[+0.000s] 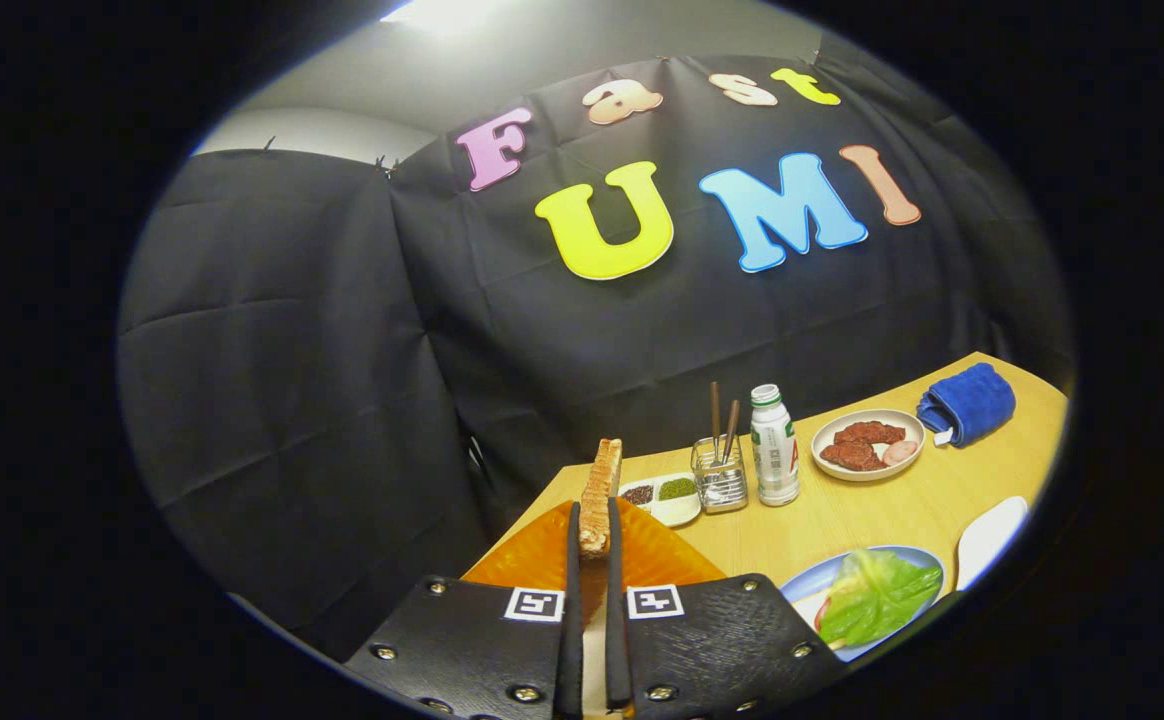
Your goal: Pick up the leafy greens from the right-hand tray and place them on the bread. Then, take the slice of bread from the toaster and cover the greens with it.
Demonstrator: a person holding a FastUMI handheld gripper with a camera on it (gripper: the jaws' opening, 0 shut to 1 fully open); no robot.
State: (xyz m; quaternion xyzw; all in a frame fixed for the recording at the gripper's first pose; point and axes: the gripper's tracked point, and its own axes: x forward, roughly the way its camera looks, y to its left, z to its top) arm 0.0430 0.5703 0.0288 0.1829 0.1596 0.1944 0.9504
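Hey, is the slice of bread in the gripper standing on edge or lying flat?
On edge. The bread slice stands upright, clamped between the gripper fingers, crust edge showing.

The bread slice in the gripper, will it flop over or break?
The bread slice stands upright on edge between the gripper fingers without sagging, so it is probably stiff, likely toasted. Its browned edge hints at a crust that could crumble if squeezed harder. It looks thin, so probably light.
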